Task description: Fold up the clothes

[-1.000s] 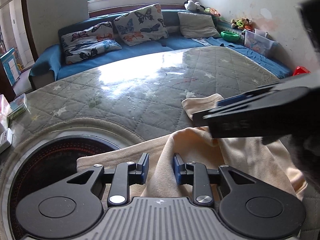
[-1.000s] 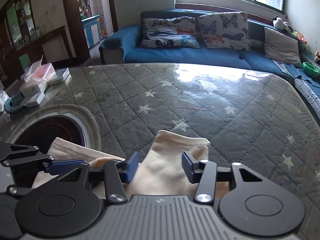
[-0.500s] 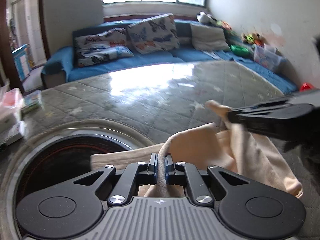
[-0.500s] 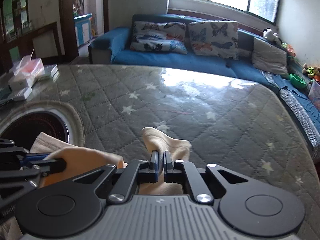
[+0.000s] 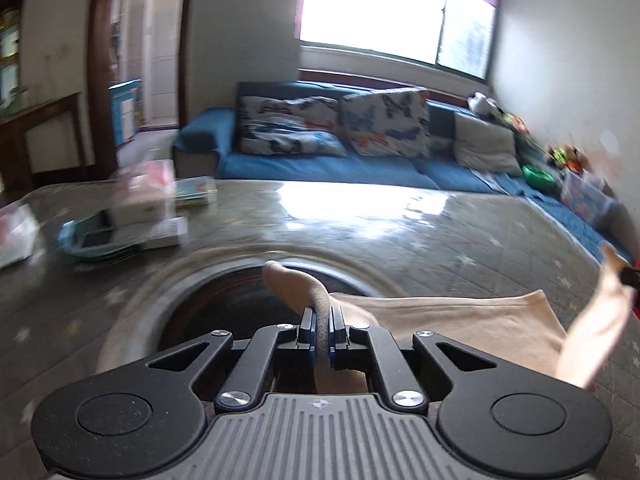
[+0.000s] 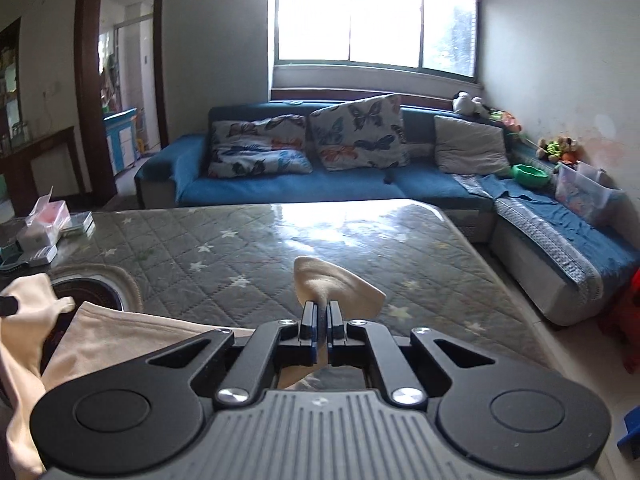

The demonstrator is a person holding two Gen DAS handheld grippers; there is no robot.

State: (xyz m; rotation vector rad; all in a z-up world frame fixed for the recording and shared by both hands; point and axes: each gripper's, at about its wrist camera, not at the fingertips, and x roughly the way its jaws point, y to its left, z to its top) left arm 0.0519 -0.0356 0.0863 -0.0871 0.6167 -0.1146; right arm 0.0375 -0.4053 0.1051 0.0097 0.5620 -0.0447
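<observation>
Blue sofa (image 6: 304, 188) under bright window (image 6: 372, 16).

The cream garment (image 6: 132, 332) is soft matt cloth; the quilted table cover (image 6: 248, 256) shines glossy like plastic.

We see one cream garment (image 5: 452, 320) — soft, plain, partly spread flat at lower right of the left view, two corners pinched up into peaks (image 6: 320, 280) — its far edge draping at the frame's right.

Garment (image 6: 132, 332) on table (image 6: 280, 248) beside round opening (image 6: 90, 290), boxes (image 6: 40, 232) at table's far left, sofa (image 6: 360, 184) behind table, cushions (image 6: 356, 136) on sofa.
</observation>
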